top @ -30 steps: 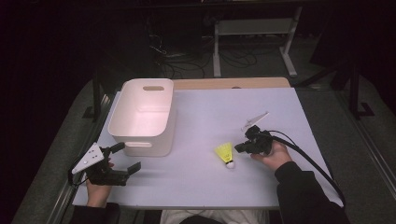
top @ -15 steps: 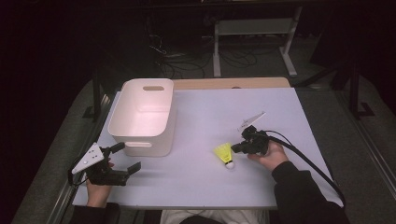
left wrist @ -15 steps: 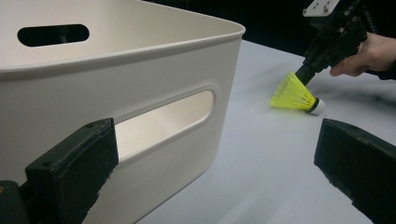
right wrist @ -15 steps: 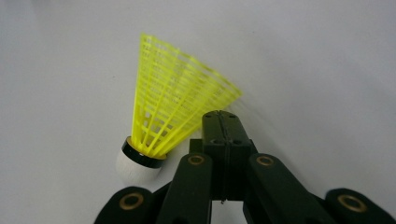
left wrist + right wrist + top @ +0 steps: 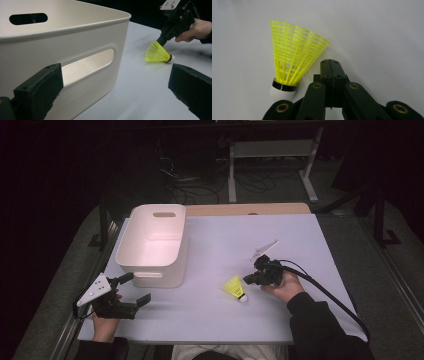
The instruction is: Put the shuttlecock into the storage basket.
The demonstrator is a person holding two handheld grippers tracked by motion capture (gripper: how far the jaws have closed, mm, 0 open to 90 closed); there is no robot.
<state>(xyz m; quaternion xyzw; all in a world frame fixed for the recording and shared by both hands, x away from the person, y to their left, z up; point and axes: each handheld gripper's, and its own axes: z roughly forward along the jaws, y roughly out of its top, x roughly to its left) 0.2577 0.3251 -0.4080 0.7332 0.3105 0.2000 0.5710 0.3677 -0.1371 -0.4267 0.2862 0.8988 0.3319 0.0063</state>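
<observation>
A yellow shuttlecock point(image 5: 234, 287) with a white cork lies on its side on the pale table point(image 5: 220, 240). My right gripper point(image 5: 248, 279) is shut with nothing between its jaws, its tip against the skirt's right side. The right gripper view has the shuttlecock point(image 5: 292, 57) just left of the closed right gripper point(image 5: 330, 65). My left gripper point(image 5: 136, 288) stands open near the front left table corner, just in front of a white plastic bin point(image 5: 152, 270). From the left gripper point(image 5: 113, 86), the bin point(image 5: 50, 45) is close on the left and the shuttlecock point(image 5: 156, 52) is farther off, with the right gripper point(image 5: 161, 40) at its rim.
The bin stands empty at the table's left, with a handle slot point(image 5: 87, 63) in its near wall. The right gripper's cable point(image 5: 325, 292) trails to the right edge. Beyond the table's far edge is a dark floor with a metal stand point(image 5: 270, 165).
My right gripper has moved a little left against the shuttlecock, which has shifted slightly left with it. The left gripper has stayed where it was.
</observation>
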